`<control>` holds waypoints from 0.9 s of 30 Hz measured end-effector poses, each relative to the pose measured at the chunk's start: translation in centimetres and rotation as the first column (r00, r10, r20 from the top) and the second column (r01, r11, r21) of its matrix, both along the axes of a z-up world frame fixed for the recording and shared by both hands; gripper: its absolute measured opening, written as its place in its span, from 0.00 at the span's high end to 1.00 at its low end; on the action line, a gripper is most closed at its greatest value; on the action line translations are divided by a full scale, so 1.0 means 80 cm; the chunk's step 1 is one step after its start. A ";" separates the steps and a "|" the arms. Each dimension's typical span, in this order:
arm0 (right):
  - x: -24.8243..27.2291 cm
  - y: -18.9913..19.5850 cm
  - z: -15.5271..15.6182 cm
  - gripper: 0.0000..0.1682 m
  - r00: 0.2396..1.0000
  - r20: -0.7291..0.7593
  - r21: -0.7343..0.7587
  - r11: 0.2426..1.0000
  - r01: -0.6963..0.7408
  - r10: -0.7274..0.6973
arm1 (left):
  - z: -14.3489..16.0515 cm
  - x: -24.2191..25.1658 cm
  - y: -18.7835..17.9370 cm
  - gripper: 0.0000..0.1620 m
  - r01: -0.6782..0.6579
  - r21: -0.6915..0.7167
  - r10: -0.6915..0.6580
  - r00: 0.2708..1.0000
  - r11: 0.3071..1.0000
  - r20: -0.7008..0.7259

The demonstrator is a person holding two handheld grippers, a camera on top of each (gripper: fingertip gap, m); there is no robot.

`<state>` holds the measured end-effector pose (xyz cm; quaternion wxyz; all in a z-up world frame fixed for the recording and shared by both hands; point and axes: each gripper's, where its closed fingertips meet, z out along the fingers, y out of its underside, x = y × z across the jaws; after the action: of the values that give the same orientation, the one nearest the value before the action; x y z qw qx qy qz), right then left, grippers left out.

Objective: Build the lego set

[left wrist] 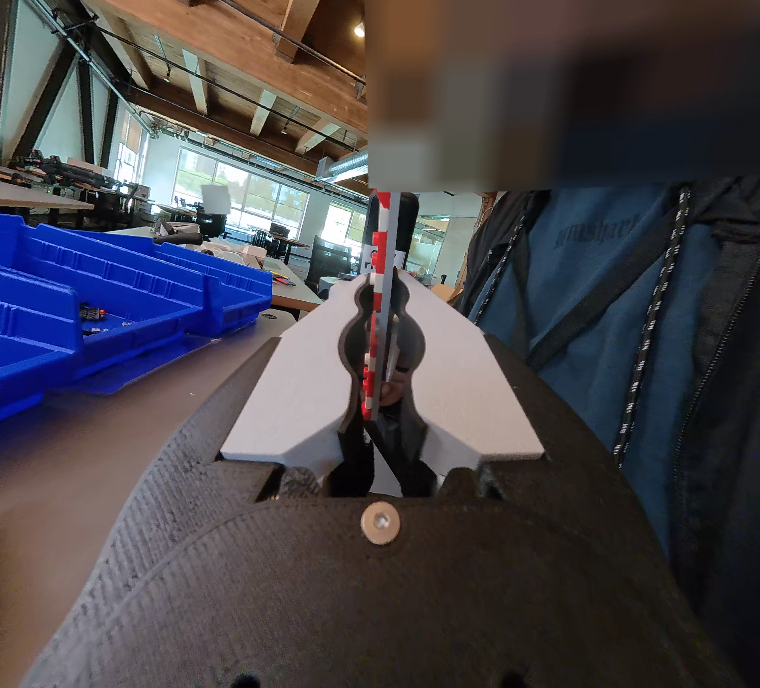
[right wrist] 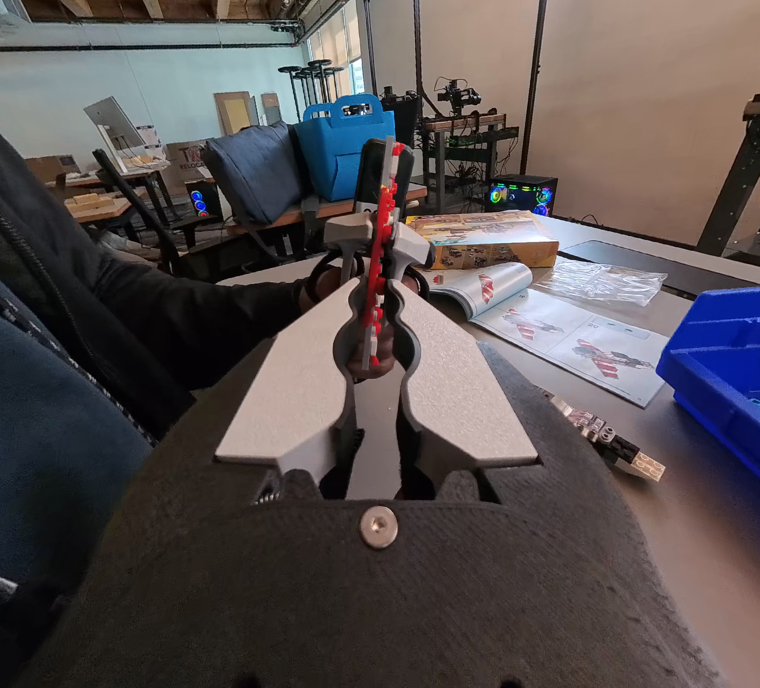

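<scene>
A long flat lego assembly (left wrist: 380, 298) of red and white pieces on a grey plate stands upright, edge-on to both cameras, above the table. My left gripper (left wrist: 384, 277) is shut on it, its grey fingers (left wrist: 312, 359) pressed to both faces. In the right wrist view the same assembly (right wrist: 380, 256) sits between my right gripper (right wrist: 375, 285), which is shut on its lower part. Just beyond, the left gripper (right wrist: 372, 234) clamps the assembly from the opposite side. The upper end of the assembly rises past both grippers.
Blue parts bins (left wrist: 123, 298) stand on the dark table, also at the right of the right wrist view (right wrist: 719, 359). An open instruction booklet (right wrist: 555, 331), the set's box (right wrist: 485, 240), a clear plastic bag (right wrist: 604, 277) and a small black-and-tan sub-build (right wrist: 608, 438) lie there. A person's blue hoodie (left wrist: 596, 339) is close.
</scene>
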<state>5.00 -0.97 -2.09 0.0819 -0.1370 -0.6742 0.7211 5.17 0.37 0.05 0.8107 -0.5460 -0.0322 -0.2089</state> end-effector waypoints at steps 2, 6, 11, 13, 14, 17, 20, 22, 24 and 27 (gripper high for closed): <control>0.002 0.000 0.001 0.96 1.000 -0.021 0.008 1.000 0.002 -0.002 | 0.001 0.002 -0.001 0.96 0.005 0.004 -0.005 1.000 1.000 -0.008; 0.004 -0.001 0.002 0.96 0.999 -0.051 0.020 1.000 0.007 -0.006 | 0.002 0.005 -0.001 0.96 0.013 0.009 -0.012 1.000 1.000 -0.019; 0.006 -0.001 0.001 0.96 0.997 -0.078 0.039 0.999 0.012 -0.009 | 0.001 0.008 -0.001 0.96 0.018 0.004 -0.018 0.999 1.000 -0.034; 0.007 -0.001 0.001 0.97 0.996 -0.090 0.043 0.999 0.014 -0.010 | 0.002 0.009 -0.001 0.96 0.019 0.006 -0.019 0.999 1.000 -0.042; 0.007 -0.001 0.002 0.96 0.995 -0.096 0.044 0.999 0.014 -0.010 | 0.002 0.010 -0.002 0.96 0.020 0.007 -0.020 0.999 1.000 -0.048; 0.010 -0.002 0.003 0.96 0.995 -0.103 0.042 0.999 0.008 -0.003 | 0.003 0.013 -0.002 0.96 0.026 0.008 -0.025 0.998 1.000 -0.060; 0.011 -0.002 0.003 0.96 0.994 -0.110 0.042 0.999 0.006 -0.002 | 0.003 0.013 -0.002 0.96 0.027 0.006 -0.026 0.997 1.000 -0.068; 0.010 -0.002 0.002 0.96 0.994 -0.110 0.045 0.999 0.006 -0.001 | 0.002 0.013 -0.001 0.96 0.029 0.005 -0.029 0.998 1.000 -0.062; 0.011 -0.001 0.003 0.96 0.993 -0.119 0.048 0.999 0.007 -0.001 | 0.003 0.013 -0.001 0.96 0.039 0.009 -0.038 0.998 0.999 -0.044; 0.008 0.001 0.002 0.96 0.988 -0.154 0.061 0.998 0.027 -0.017 | 0.000 0.013 0.001 0.94 0.035 -0.011 -0.036 0.999 0.999 -0.022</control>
<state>5.64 -0.86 -1.96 0.1456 -0.0860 -0.6868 0.7069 6.20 0.43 0.01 0.8043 -0.5529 -0.0147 -0.2170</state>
